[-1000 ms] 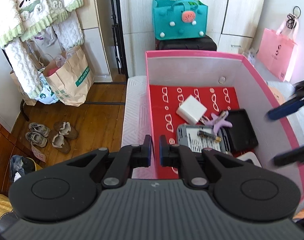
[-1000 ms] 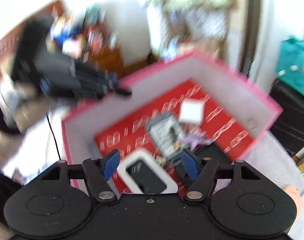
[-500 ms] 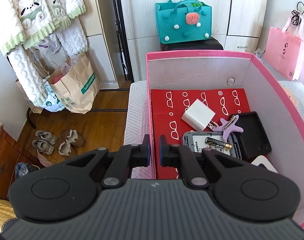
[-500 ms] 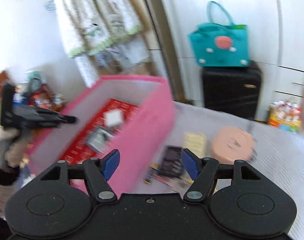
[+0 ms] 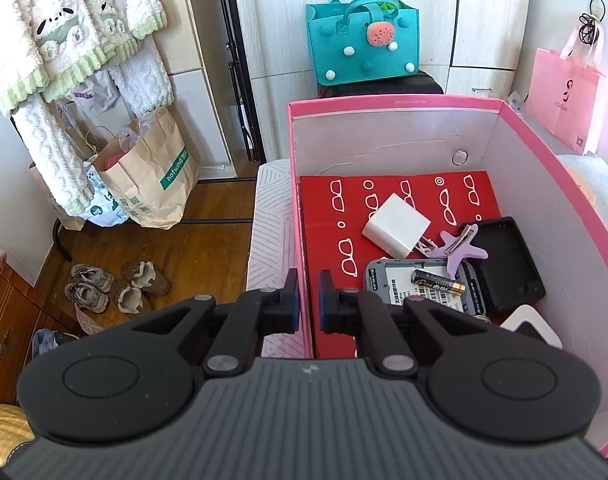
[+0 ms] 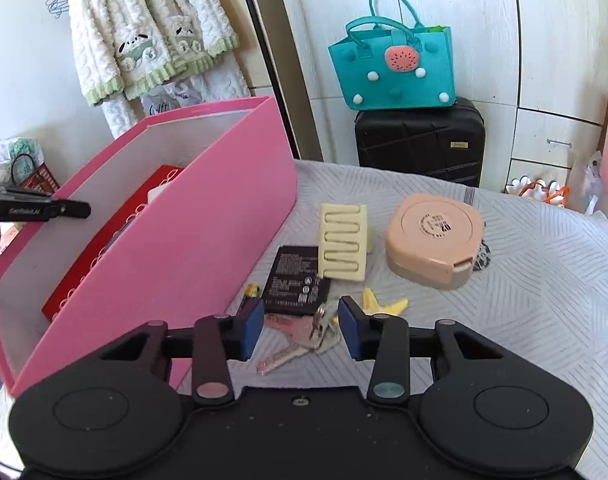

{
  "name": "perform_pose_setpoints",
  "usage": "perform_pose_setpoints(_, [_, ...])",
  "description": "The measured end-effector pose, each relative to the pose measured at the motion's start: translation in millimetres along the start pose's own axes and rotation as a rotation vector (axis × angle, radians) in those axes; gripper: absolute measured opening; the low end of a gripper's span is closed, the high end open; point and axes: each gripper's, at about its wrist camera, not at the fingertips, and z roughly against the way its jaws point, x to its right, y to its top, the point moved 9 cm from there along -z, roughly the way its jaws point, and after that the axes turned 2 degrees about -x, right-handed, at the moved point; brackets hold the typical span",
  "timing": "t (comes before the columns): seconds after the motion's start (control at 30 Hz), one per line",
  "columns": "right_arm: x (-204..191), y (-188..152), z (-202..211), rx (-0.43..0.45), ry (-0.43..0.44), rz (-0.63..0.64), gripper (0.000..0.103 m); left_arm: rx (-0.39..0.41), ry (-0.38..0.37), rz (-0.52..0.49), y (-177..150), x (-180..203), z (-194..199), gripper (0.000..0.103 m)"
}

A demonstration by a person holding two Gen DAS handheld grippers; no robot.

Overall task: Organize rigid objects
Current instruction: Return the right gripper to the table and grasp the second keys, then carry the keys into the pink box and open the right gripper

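Observation:
My left gripper (image 5: 309, 298) is shut on the left wall of the pink box (image 5: 392, 102). Inside lie a white charger (image 5: 396, 225), a purple star clip (image 5: 462, 245), a battery (image 5: 438, 281) on a grey device (image 5: 404, 284), a black case (image 5: 504, 256) and a white-framed item (image 5: 530, 322). My right gripper (image 6: 300, 326) is open and empty above keys (image 6: 300, 342) on the bedspread. Near it lie a black phone battery (image 6: 296, 280), a small yellow-tipped battery (image 6: 250, 294), a yellow clip (image 6: 384, 304), a cream wavy block (image 6: 343, 242) and a peach round case (image 6: 434, 236).
The pink box (image 6: 176, 240) stands left of the loose items on the striped white bedspread (image 6: 544, 280). A black suitcase (image 6: 420, 140) with a teal bag (image 6: 392, 64) stands behind. Wooden floor with shoes (image 5: 116, 286) and a paper bag (image 5: 152, 184) lies left of the bed.
My right gripper swung out of the box, to the right, and now hangs over the loose items on the bed. My left gripper kept its hold on the box wall.

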Motion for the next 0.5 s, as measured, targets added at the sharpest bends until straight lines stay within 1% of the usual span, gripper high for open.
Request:
perform_pose_setpoints(0.03, [1.8,0.3,-4.6,-0.002,-0.014,0.002,0.045,-0.002,0.002,-0.001,-0.5,-0.1,-0.3,0.006])
perform_pose_setpoints(0.1, [7.5,-1.9,-14.3,-0.020,-0.074,-0.002,0.042,-0.007,0.003,-0.003,-0.8,0.5,-1.0,0.006])
perform_pose_setpoints(0.13, [7.8,-3.5,-17.5,-0.023,-0.063,-0.010,0.033,-0.012,0.003,-0.002,-0.8,0.8,-1.6,0.006])
perform_pose_setpoints(0.17, [8.0,-5.9,-19.9,-0.029,-0.041,-0.031,0.011,-0.017,0.001,-0.001,-1.3,0.6,-2.0,0.006])
perform_pose_setpoints(0.2, [8.2,-8.3,-21.8,-0.036,-0.024,-0.050,0.007,-0.022,0.000,0.002,-1.9,0.8,-2.3,0.006])
perform_pose_setpoints(0.33, [8.8,-6.9,-12.3,0.020,-0.014,-0.062,0.007,-0.022,-0.003,0.009,-2.2,1.1,-1.8,0.006])
perform_pose_setpoints(0.43, [7.7,-2.1,0.7,0.044,0.032,-0.094,0.007,-0.022,-0.002,0.004,-2.4,0.7,-1.3,0.006])
perform_pose_setpoints(0.5, [2.5,2.9,8.4,0.052,0.055,-0.088,0.007,-0.023,0.006,-0.013,-2.0,1.4,-1.5,0.006])
